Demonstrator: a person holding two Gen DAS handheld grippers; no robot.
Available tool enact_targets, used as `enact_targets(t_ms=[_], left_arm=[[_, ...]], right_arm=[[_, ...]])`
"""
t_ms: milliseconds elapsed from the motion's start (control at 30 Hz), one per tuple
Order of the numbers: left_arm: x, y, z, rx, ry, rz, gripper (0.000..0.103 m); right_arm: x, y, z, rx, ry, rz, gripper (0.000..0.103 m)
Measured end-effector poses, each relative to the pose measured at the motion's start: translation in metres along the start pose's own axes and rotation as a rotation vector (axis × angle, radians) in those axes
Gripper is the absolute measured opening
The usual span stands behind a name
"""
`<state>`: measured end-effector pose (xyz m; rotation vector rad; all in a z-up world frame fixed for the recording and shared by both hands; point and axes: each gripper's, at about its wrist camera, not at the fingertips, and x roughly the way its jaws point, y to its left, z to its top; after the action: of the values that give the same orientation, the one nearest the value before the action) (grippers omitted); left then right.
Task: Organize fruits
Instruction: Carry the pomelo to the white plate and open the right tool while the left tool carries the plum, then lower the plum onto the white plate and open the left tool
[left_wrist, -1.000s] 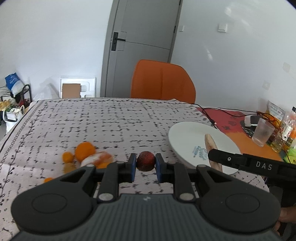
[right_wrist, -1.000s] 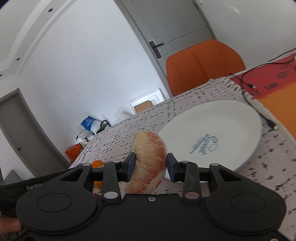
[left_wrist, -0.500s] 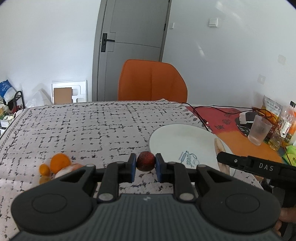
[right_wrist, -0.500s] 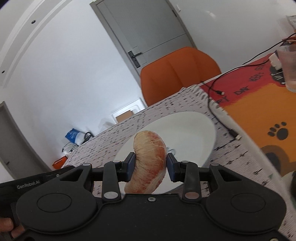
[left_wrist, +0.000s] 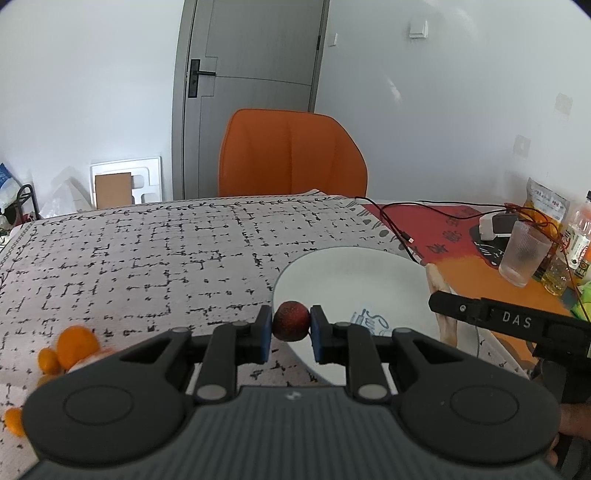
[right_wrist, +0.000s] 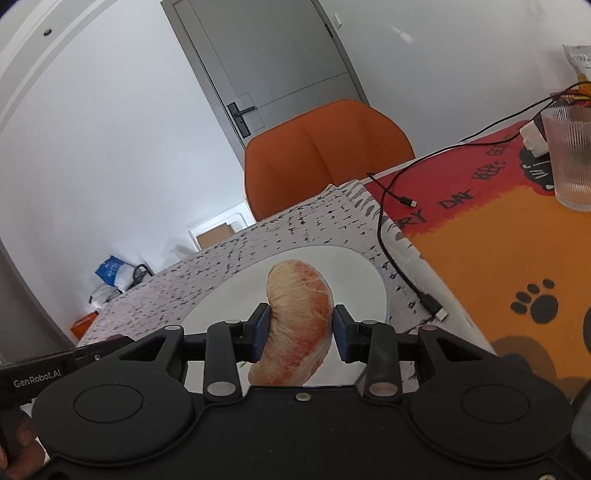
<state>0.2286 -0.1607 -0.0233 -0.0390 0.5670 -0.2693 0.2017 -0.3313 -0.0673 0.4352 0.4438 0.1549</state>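
Observation:
My left gripper (left_wrist: 290, 326) is shut on a small dark red round fruit (left_wrist: 290, 320), held above the near left edge of a white plate (left_wrist: 351, 273). My right gripper (right_wrist: 300, 330) is shut on a peeled pink-orange citrus segment (right_wrist: 297, 325), held over the same plate (right_wrist: 229, 299). The segment's edge (left_wrist: 441, 295) and the right gripper's body also show at the right of the left wrist view. Several small orange fruits (left_wrist: 75, 343) lie on the patterned tablecloth (left_wrist: 147, 258) at the left.
An orange chair (left_wrist: 291, 155) stands behind the table. A black cable (right_wrist: 391, 236) runs beside the plate's right side. A ribbed glass (left_wrist: 522, 253), bottles and a charger stand on the red-orange mat (right_wrist: 498, 240) at the right.
Both grippers have moved right toward the plate with their fruit still held. The plate now lies under both, and the orange fruits have slid further left in the left wrist view.

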Motion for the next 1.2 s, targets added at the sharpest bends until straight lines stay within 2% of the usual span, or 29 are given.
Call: enact_targets(t_ms=[367,433,533,700,867,967,1067,1133,1200], left_arm=[[0.027,-0.001,0.007,-0.006,0.026,0.010,0.020],[0.030,-0.004,0.007,-0.001,0.030,0.003,0.020],[0.037,-0.006,0.006,-0.002,0.041,-0.006,0.020],[0.043,-0.012,0.005,0.013,0.053,-0.015,0.020],[0.046,-0.014,0.003,0.008,0.066,-0.012,0.021],[0.044,-0.015,0.004,0.017,0.060,0.011,0.024],[0.038,-0.008,0.003,-0.010,0.064,0.003,0.028],[0.031,-0.003,0.002,-0.016,0.059,0.012,0.033],[0.023,0.002,0.001,-0.014,0.045,0.021,0.048]], right_arm=[[0.012,0.000,0.007,-0.053,0.005,-0.040,0.035],[0.013,0.000,0.008,-0.056,0.008,-0.047,0.039],[0.010,-0.002,0.009,-0.045,0.002,-0.031,0.043],[-0.005,-0.005,0.008,-0.023,-0.012,-0.011,0.043],[-0.018,-0.008,0.000,0.007,-0.006,0.005,0.048],[-0.021,-0.007,-0.004,0.019,-0.001,0.015,0.052],[-0.026,-0.003,-0.006,0.029,-0.002,0.022,0.059],[-0.029,0.000,-0.007,0.030,-0.013,0.032,0.067],[-0.033,0.004,-0.008,0.023,-0.026,0.038,0.081]])
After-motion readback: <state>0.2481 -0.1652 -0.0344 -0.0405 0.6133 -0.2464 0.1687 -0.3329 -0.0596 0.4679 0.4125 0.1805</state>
